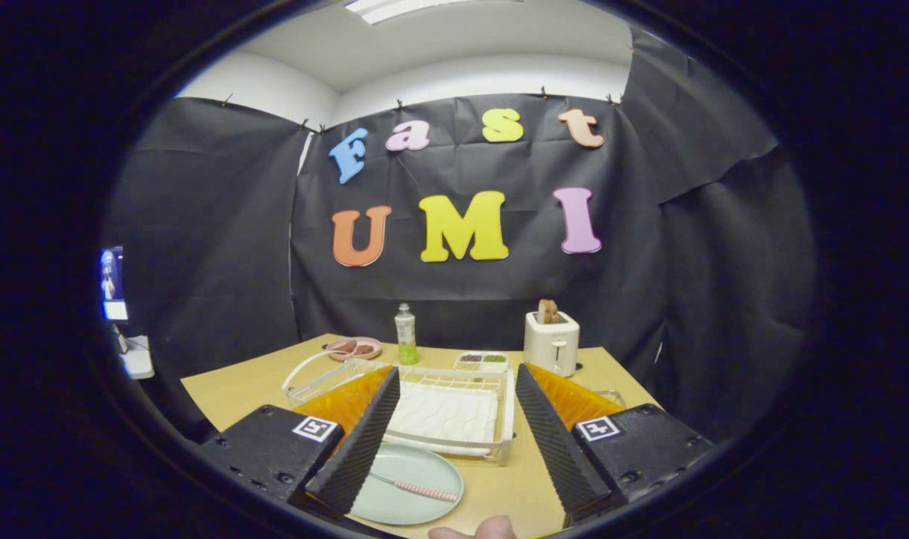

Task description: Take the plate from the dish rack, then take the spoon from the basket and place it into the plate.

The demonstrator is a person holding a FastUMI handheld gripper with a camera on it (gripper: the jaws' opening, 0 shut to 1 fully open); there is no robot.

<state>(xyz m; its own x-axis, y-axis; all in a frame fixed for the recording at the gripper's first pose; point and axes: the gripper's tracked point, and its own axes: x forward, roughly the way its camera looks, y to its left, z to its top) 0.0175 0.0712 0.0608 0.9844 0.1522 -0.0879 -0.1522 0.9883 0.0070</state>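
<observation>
A pale green plate (pixel 409 483) lies flat on the wooden table (pixel 230 385), low between my fingers and nearer the left one. On it rests a spoon (pixel 417 489) with a pink dotted handle, lying across the plate. The white wire dish rack (pixel 432 408) stands just beyond the plate with a white mat inside. A white basket handle (pixel 305 367) curves at the rack's left end. My gripper (pixel 454 389) is open, its fingers wide apart above the plate and rack, holding nothing.
Beyond the rack stand a clear bottle with green liquid (pixel 405 335), a pink dish of food (pixel 354 348), a small divided tray (pixel 482 361) and a white toaster (pixel 551 340) holding bread. A fingertip (pixel 477 530) shows at the near table edge.
</observation>
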